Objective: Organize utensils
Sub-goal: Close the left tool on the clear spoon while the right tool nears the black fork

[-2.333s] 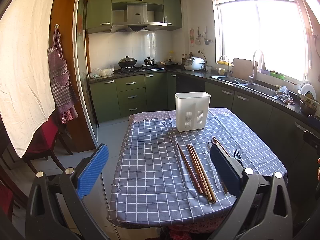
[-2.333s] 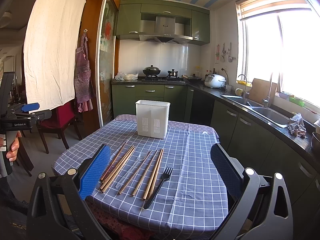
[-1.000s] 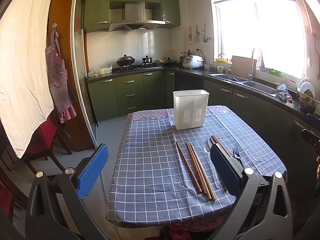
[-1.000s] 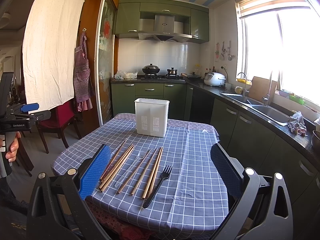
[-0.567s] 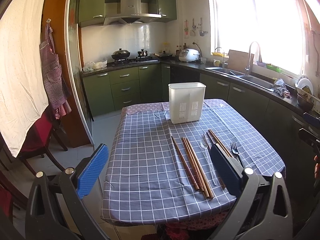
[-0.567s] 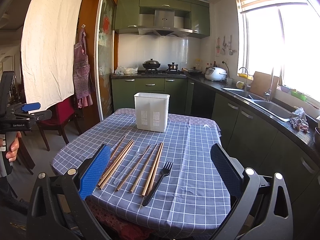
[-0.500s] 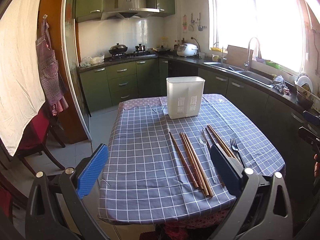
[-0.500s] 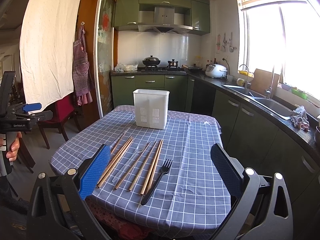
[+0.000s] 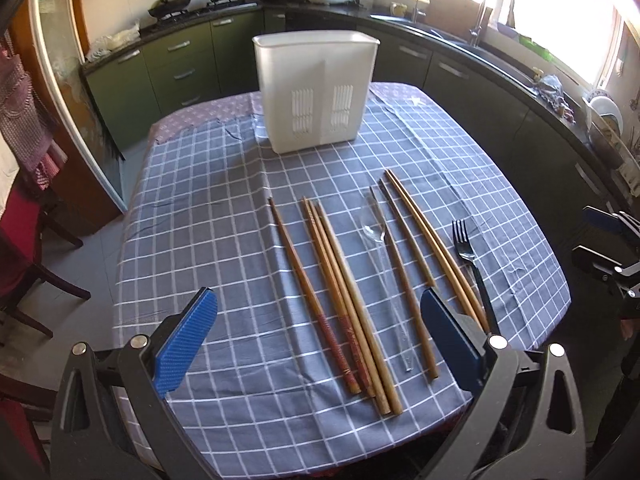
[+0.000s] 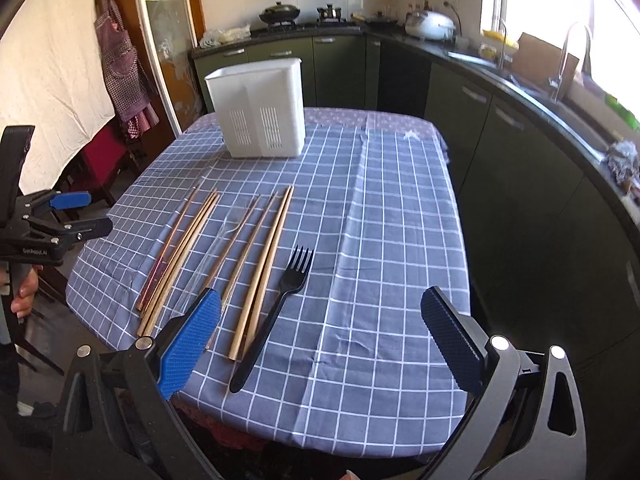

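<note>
Green kitchen cabinets are ringing a table [image 9: 192,208] draped in a blue checked cloth. White utensil caddy [image 9: 316,94] is standing upright toward the far edge, apparently empty, though its inside is not showing. Wooden chopsticks [image 9: 340,292] are lying loose in a fan along the near edge, with a clear plastic spoon [image 9: 380,256] among them and a black plastic fork [image 10: 276,308] at the window-side end of the row.

Left hand-held gripper [image 9: 316,340] is hovering over the near edge, jaws spread wide and holding nothing, chopstick ends between them. Right hand-held gripper [image 10: 320,340] is likewise gaping and empty, the fork handle just inside its left pad [image 10: 188,344].

Judgement: first pick is pending. Fork is lying flat and thin; pinching mid-handle, low to the cloth, should be keeping it from pivoting. Chopsticks are touching, so closing across one bunch risks dragging neighbours or snagging the cloth.
</note>
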Demonstrator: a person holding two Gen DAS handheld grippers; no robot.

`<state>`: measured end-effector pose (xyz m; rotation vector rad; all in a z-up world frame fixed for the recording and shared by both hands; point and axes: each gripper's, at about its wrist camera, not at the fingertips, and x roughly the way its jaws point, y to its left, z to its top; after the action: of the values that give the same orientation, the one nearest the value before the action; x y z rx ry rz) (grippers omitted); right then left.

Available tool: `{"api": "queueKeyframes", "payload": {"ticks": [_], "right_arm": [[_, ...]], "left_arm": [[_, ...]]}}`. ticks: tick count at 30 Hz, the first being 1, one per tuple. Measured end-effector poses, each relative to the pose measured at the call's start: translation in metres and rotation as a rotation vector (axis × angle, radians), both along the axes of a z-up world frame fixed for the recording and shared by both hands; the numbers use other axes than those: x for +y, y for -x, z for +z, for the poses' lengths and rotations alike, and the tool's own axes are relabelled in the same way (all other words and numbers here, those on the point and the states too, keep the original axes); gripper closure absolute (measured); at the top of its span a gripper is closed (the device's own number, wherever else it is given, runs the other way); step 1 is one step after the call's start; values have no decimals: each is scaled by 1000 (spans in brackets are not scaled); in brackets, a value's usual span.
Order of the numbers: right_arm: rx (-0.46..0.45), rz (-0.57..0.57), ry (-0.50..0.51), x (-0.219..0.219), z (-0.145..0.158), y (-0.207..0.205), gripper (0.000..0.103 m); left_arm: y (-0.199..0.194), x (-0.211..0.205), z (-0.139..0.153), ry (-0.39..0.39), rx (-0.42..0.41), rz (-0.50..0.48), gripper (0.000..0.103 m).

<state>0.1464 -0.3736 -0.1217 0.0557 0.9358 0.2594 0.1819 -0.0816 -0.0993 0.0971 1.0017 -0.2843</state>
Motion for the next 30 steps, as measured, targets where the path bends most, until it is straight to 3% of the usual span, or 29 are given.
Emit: {"api": "queueKeyframes", "payload": {"ticks": [3, 7, 9, 12, 17, 24, 26, 30], "right_arm": [[107, -8, -41, -10, -11, -21, 4], [146, -3, -31, -12, -17, -37, 4], [162, 5, -31, -11, -18, -42, 5], [201, 5, -79, -16, -24, -52, 9], [239, 3, -122, -24, -31, -62, 24], [227, 30, -86, -19, -32, -62, 33], [228, 31, -76, -18, -32, -61, 39], [229, 33, -65, -16, -33, -61, 42]], "left_arm": [[-20, -26, -13, 13, 81, -36, 6], [-46, -53, -27, 8, 155, -66, 9], [-59, -63, -38, 7, 198, -62, 25], [-76, -71, -54, 20, 279, -53, 42], [-90, -80, -75, 10, 341, -45, 69], [-105, -91, -90, -50, 351, -30, 73], [-107, -95, -93, -57, 347, -34, 73], [-112, -100, -97, -68, 353, -34, 83]]}}
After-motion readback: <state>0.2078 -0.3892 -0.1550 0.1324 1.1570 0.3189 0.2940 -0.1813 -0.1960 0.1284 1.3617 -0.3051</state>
